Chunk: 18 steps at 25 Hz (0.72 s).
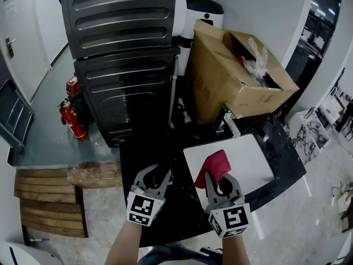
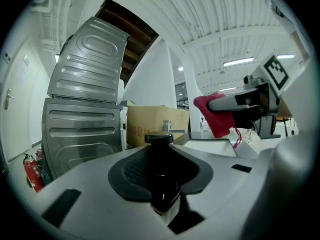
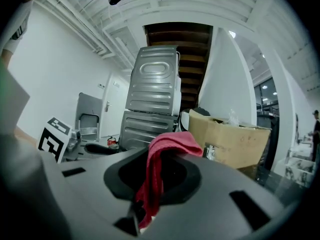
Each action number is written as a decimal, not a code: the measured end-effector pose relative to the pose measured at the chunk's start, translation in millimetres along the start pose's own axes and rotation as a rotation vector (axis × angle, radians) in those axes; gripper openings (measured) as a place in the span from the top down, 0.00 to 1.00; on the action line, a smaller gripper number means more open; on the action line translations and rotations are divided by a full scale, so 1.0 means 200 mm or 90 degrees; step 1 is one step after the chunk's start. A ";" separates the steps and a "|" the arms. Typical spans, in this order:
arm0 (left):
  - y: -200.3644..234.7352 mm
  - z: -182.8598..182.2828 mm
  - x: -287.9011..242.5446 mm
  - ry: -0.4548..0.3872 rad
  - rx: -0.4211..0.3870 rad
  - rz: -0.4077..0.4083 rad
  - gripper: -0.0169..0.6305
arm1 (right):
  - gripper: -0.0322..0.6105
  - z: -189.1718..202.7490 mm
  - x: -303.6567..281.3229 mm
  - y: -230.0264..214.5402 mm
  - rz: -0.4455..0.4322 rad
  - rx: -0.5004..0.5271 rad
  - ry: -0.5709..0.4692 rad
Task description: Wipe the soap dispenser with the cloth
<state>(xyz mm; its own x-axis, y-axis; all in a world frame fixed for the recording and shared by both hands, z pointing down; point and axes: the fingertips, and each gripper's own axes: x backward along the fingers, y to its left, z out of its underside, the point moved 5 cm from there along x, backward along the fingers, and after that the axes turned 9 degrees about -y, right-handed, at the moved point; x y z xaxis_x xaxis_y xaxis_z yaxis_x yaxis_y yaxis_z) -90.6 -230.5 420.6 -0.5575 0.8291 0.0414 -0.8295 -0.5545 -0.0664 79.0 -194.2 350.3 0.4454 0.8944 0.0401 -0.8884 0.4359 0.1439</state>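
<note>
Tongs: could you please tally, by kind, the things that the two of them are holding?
Soap dispenser: 1, in the left tongs
Cloth: 1, in the right tongs
Total: 2

Open counter ahead, blocked at the back and right

The black glossy countertop [image 1: 143, 150] lies bare at 12 o'clock of the grippers until the grey ribbed metal cabinet [image 1: 124, 87] bars the way at 11 to 12. The large brown cardboard box [image 1: 231, 81] closes 1 o'clock, beside the white rectangular basin [image 1: 245, 159] at 2. Red fire extinguishers [image 1: 73, 117] stand on the floor at 10. The left gripper [image 1: 157, 174], clamped on a black pump bottle [image 2: 160, 164], and the right gripper [image 1: 219, 173], clamped on a red cloth [image 1: 212, 167], leave a narrow gap.
</note>
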 end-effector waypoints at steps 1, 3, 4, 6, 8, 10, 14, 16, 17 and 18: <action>-0.03 -0.01 0.03 -0.003 0.001 0.001 0.81 | 0.87 -0.01 0.02 0.00 0.000 -0.002 -0.004; -0.08 -0.03 0.07 -0.009 0.001 0.005 0.81 | 0.87 -0.04 0.05 0.01 -0.010 -0.009 -0.011; -0.10 -0.04 0.09 -0.012 -0.002 0.009 0.81 | 0.87 -0.06 0.06 0.02 -0.023 -0.012 -0.016; -0.15 -0.08 0.11 -0.018 -0.015 0.022 0.81 | 0.87 -0.11 0.07 0.06 -0.066 -0.019 -0.034; -0.19 -0.11 0.13 -0.021 -0.033 0.036 0.81 | 0.87 -0.18 0.06 0.13 -0.126 -0.033 -0.061; -0.23 -0.13 0.14 -0.021 -0.052 0.049 0.81 | 0.87 -0.24 0.04 0.22 -0.192 -0.044 -0.082; -0.26 -0.16 0.15 -0.022 -0.084 0.066 0.81 | 0.87 -0.26 -0.04 0.37 -0.291 -0.004 -0.053; -0.27 -0.18 0.15 -0.023 -0.097 0.068 0.81 | 0.87 -0.22 -0.08 0.42 -0.312 0.035 -0.010; -0.27 -0.19 0.15 -0.022 -0.103 0.068 0.81 | 0.87 -0.20 -0.09 0.44 -0.316 0.049 0.005; -0.27 -0.19 0.15 -0.020 -0.108 0.068 0.81 | 0.87 -0.19 -0.09 0.45 -0.318 0.057 0.013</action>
<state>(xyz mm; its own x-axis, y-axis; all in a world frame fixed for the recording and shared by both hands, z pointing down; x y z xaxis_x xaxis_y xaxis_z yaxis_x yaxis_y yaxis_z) -60.7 -172.4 387.6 -0.6449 0.7622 0.0556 -0.7498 -0.6170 -0.2389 -13.3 -167.8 325.6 0.8104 0.5813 -0.0740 -0.5544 0.8015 0.2243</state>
